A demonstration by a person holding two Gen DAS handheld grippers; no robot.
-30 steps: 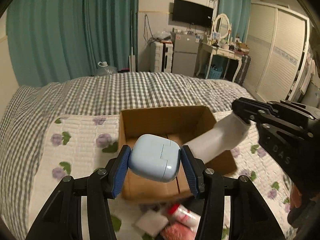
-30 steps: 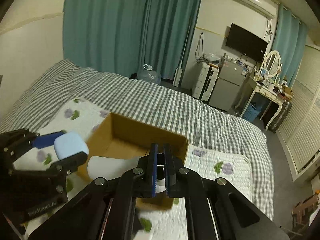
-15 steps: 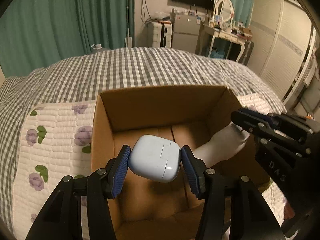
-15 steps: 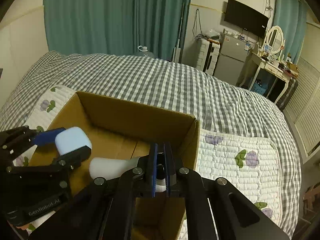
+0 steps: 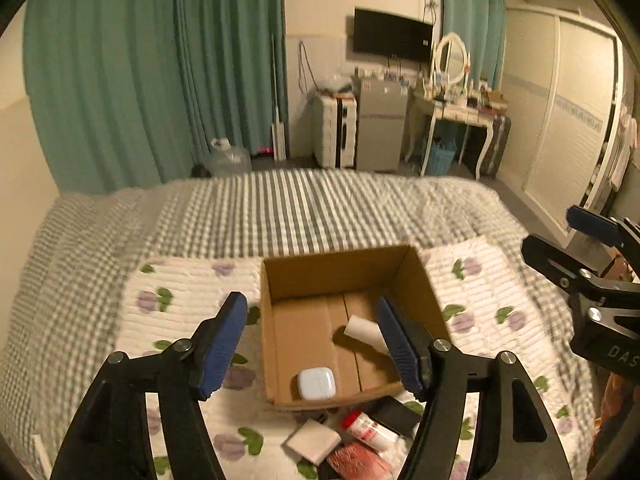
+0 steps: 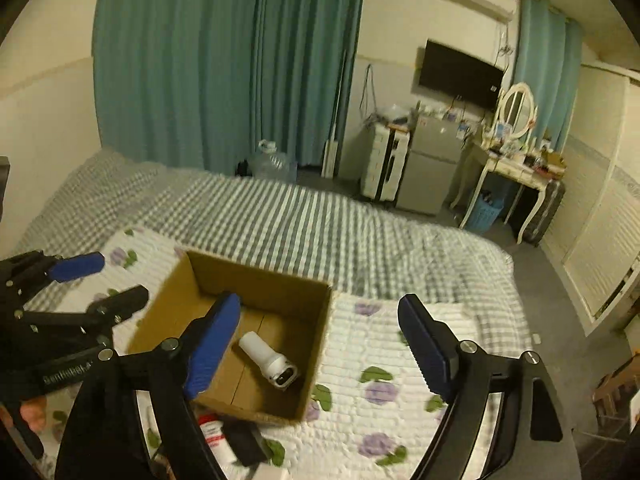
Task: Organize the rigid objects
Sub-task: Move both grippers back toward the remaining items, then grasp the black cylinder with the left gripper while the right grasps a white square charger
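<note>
An open cardboard box (image 5: 304, 276) (image 6: 316, 344) sits on a floral quilt on the bed. Inside it lie a white earbud case (image 5: 316, 383) near the front wall and a white cylindrical device (image 5: 365, 332) (image 6: 269, 361). My left gripper (image 5: 312, 344) is open and empty, raised above the box; it also shows at the left of the right wrist view (image 6: 96, 280). My right gripper (image 6: 320, 344) is open and empty above the box's right side; it shows at the right edge of the left wrist view (image 5: 568, 236).
Loose items lie on the quilt in front of the box: a white square pad (image 5: 313, 441), a red-and-white tube (image 5: 370, 429) (image 6: 211, 429), a black flat object (image 5: 394, 412) (image 6: 244, 442) and a reddish packet (image 5: 358, 465). Checked bedding (image 5: 304, 208) stretches beyond the box.
Both grippers opened and let go: the earbud case and the white cylinder now lie in the box. Both grippers have pulled back and up from the box.
</note>
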